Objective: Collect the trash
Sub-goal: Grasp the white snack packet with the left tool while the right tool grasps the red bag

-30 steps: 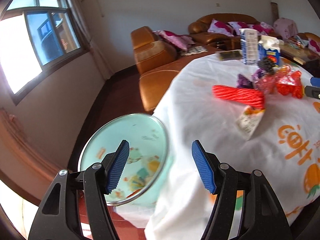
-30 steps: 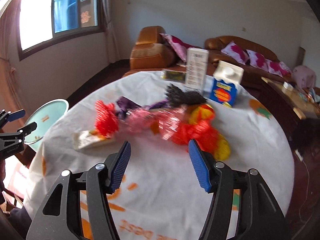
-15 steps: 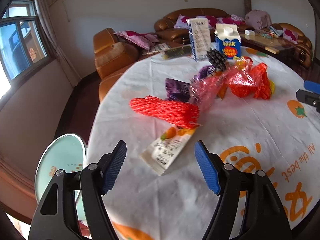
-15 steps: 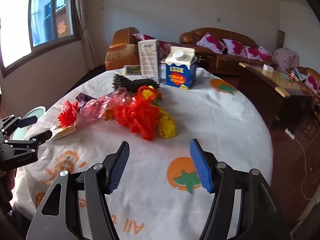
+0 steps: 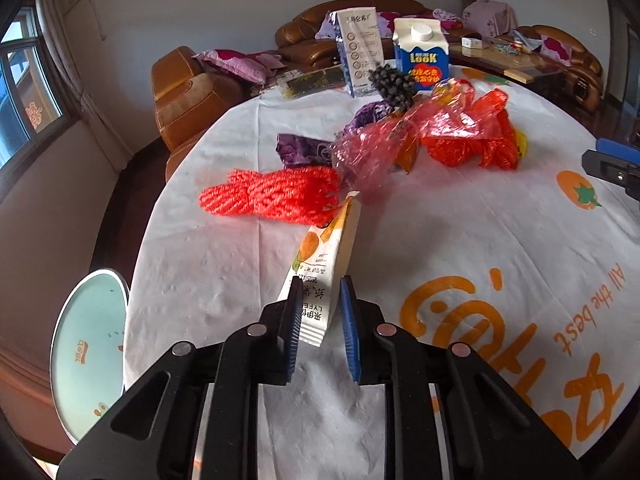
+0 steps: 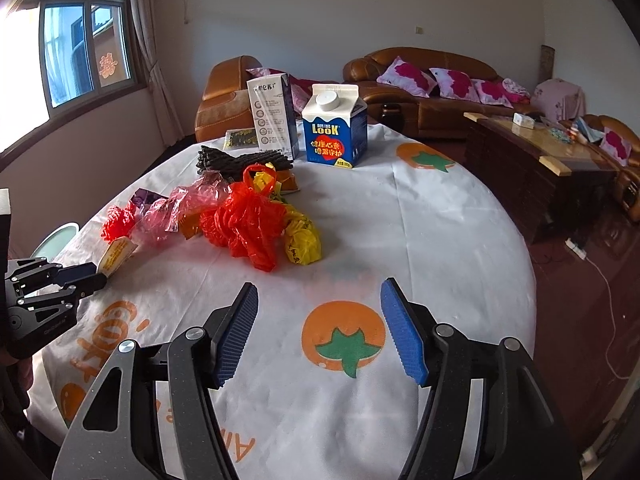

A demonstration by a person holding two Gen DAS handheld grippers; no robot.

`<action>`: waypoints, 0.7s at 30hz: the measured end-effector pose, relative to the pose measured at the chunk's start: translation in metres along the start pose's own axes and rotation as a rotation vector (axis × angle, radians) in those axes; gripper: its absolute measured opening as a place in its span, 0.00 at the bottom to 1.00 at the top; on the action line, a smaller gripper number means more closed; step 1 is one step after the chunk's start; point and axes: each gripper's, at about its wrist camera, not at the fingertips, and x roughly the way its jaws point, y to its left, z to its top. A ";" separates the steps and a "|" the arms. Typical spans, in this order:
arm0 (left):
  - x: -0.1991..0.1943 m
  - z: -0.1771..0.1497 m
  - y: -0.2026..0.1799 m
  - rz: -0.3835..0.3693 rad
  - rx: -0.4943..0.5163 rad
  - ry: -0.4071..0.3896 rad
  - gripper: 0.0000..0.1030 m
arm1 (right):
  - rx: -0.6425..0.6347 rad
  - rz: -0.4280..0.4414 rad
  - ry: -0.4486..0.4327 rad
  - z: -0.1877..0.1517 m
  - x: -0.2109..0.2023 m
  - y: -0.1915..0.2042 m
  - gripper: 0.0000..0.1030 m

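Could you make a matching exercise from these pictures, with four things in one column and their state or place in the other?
Things:
1. left tongs
2. right tongs
3. blue carton
4. yellow bag

States:
A. standing upright
B. open, holding nothing
C. closed on the orange-print wrapper
D. lying against the red bag

Pairs: 1-C, 2-B, 3-A, 4-D

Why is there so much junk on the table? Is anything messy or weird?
Yes. Crumpled trash sits heaped mid-table: a red plastic bag, a yellow bag, a pink wrapper and red mesh netting. The left tool pinches a snack wrapper, tilting it up off the cloth.
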 end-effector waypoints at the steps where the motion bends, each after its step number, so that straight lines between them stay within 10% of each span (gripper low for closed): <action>1: -0.006 0.001 -0.001 -0.010 0.004 -0.011 0.12 | 0.003 0.001 -0.002 0.001 0.000 0.000 0.62; 21: -0.066 0.006 0.041 0.033 -0.038 -0.123 0.07 | 0.021 0.049 0.108 0.054 0.066 0.034 0.53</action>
